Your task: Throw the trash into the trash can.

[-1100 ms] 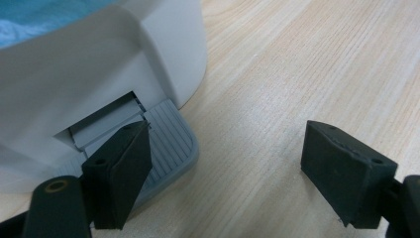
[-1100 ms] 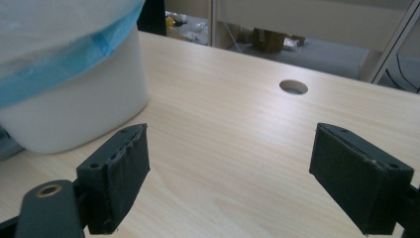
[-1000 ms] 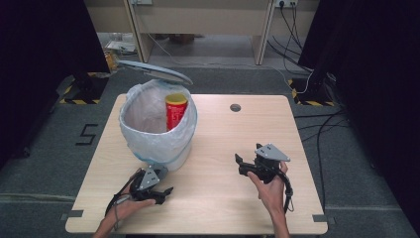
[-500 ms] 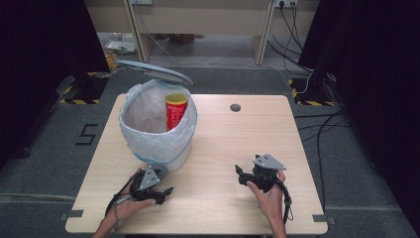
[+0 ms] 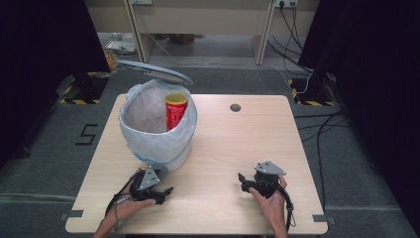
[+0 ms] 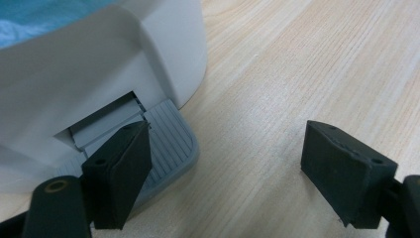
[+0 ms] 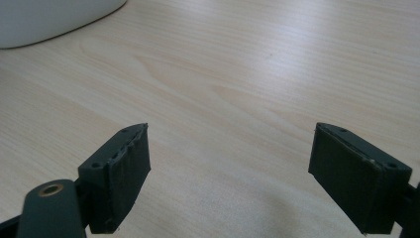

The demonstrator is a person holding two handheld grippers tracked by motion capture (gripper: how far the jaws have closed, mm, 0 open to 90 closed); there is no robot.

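The pedal bin (image 5: 157, 130), white and lined with a pale blue bag, stands towards the far left corner of the counter (image 5: 237, 144), its lid (image 5: 153, 72) raised. A red can with a yellow top (image 5: 175, 110) stands upright inside it. The grey pedal (image 6: 168, 144) juts from the bin's base on the side facing the near edge. The left hand-held gripper (image 5: 159, 192) sits at that pedal with its jaws wide apart, one jaw over the ribbed pedal (whether it presses, I cannot tell). The right hand-held gripper (image 5: 243, 180) is low over bare wood near the near right corner, jaws spread and empty.
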